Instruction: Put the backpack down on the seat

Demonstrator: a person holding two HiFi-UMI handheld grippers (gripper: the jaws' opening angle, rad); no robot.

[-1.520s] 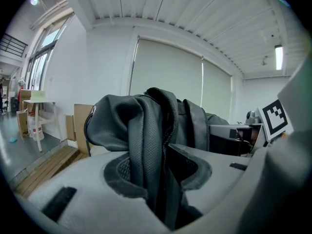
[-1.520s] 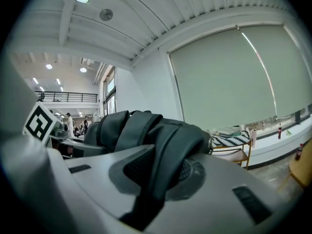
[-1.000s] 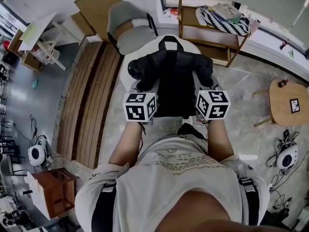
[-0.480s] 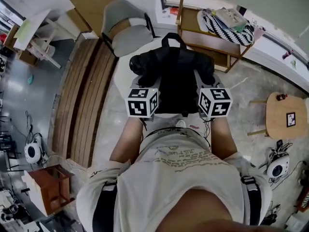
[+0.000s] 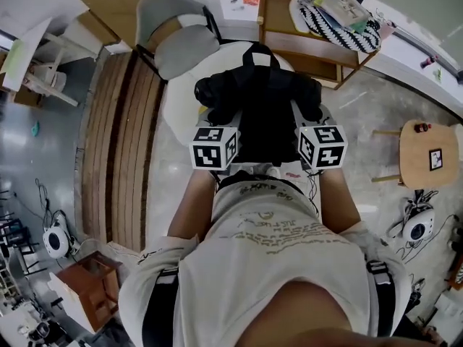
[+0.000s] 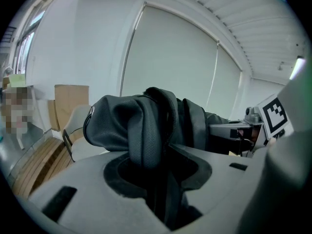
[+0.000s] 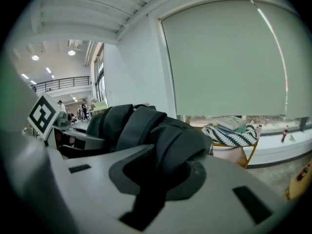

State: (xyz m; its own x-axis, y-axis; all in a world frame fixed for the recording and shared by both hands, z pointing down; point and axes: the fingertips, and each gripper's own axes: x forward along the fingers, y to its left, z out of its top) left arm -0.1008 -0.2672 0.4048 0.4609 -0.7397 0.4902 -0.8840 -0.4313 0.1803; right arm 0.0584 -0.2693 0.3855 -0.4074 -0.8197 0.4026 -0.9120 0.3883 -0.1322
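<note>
Both grippers hold up a black backpack (image 5: 264, 114) in front of the person, over a round white seat (image 5: 177, 100). My left gripper (image 5: 219, 118) is shut on a thick fold of the pack's left side (image 6: 146, 130), and the fabric fills the gap between its jaws. My right gripper (image 5: 307, 114) is shut on the pack's right side (image 7: 165, 145) in the same way. The carry handle (image 5: 257, 53) stands up at the far end. I cannot tell whether the pack's underside touches the seat.
A grey chair (image 5: 170, 38) stands just beyond the white seat. A wooden shelf unit (image 5: 318, 45) holds a striped cloth and books at the back right. A slatted wooden bench (image 5: 119, 136) runs along the left. A small round wooden table (image 5: 427, 154) is at the right.
The person has moved forward a little, so the chair and shelf sit nearer in view. The backpack stays gripped on both sides, and its carry handle has come into sight.
</note>
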